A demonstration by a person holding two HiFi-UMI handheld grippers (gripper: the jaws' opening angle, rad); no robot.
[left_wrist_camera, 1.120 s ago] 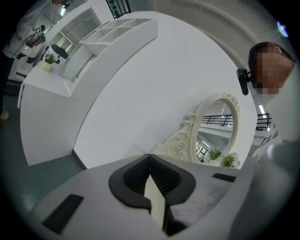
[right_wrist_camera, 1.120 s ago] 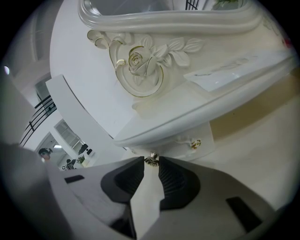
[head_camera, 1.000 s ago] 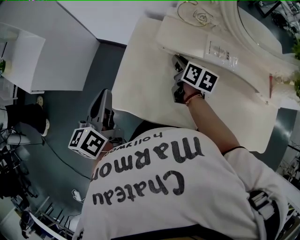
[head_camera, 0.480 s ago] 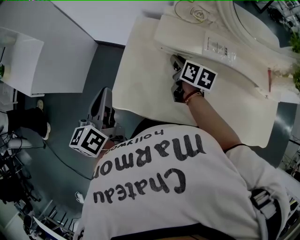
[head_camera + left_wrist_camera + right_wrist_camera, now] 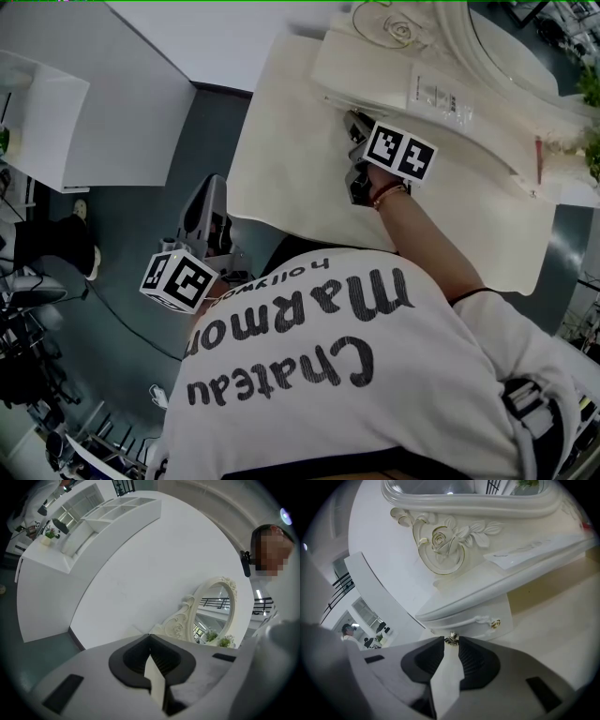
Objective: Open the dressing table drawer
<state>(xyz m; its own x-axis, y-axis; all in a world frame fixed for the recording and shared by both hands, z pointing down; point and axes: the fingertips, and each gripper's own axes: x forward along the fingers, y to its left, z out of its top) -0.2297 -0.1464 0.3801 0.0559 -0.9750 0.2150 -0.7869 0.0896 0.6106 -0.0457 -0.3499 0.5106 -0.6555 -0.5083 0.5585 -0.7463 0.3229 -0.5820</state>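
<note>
Knob (image 5: 451, 641) on the drawer (image 5: 465, 625), below the mirror (image 5: 464, 498), was pinched by the right gripper (image 5: 451, 638). A straight, level pull was called for. The left gripper (image 5: 149, 637) was seen closed, empty.

From the head view, we cannot see the knob (image 5: 451, 640): the right gripper (image 5: 356, 127) covers it. In the right gripper view, the top edge cuts off the mirror (image 5: 473, 498).

Far left, white boxy cabinet (image 5: 56, 122) on dark grey-green floor (image 5: 141, 272). Near left, thin black cable (image 5: 136, 328) lying across that floor beside tangled black equipment (image 5: 23, 366). Far right, green leafy plant (image 5: 591, 89).
</note>
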